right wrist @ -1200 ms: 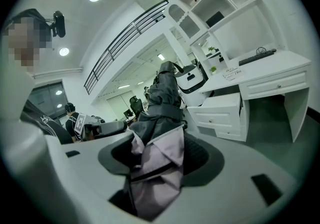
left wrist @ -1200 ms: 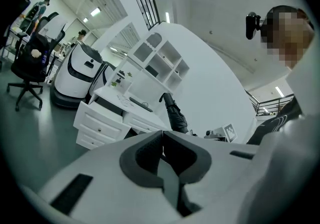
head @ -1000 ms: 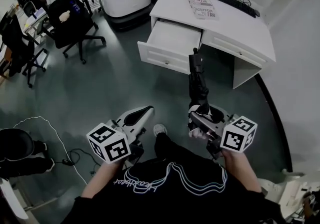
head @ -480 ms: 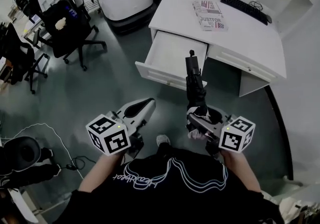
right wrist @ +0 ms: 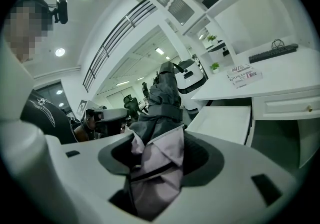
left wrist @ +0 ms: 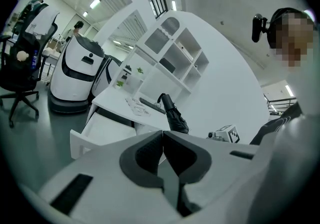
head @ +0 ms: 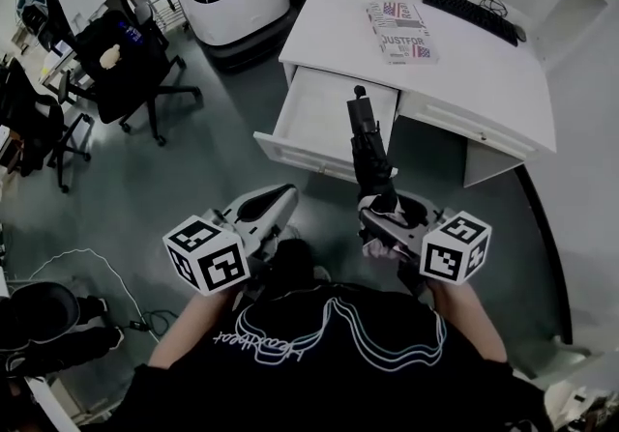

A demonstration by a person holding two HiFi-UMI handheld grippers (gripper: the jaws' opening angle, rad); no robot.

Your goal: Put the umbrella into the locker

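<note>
Your right gripper (head: 385,216) pinches the fabric end of the folded umbrella (head: 368,152), which points to 12 o'clock toward the open drawer (head: 314,121) of the white desk (head: 484,72). Your left gripper (head: 276,203), at its 9 o'clock, has its jaws pressed together on nothing. This looks like the carry step; next, lower the umbrella flat into that drawer, then release.

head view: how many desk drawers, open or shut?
2. The open drawer at the desk's left; the shut drawer right of it. More may be hidden.
</note>
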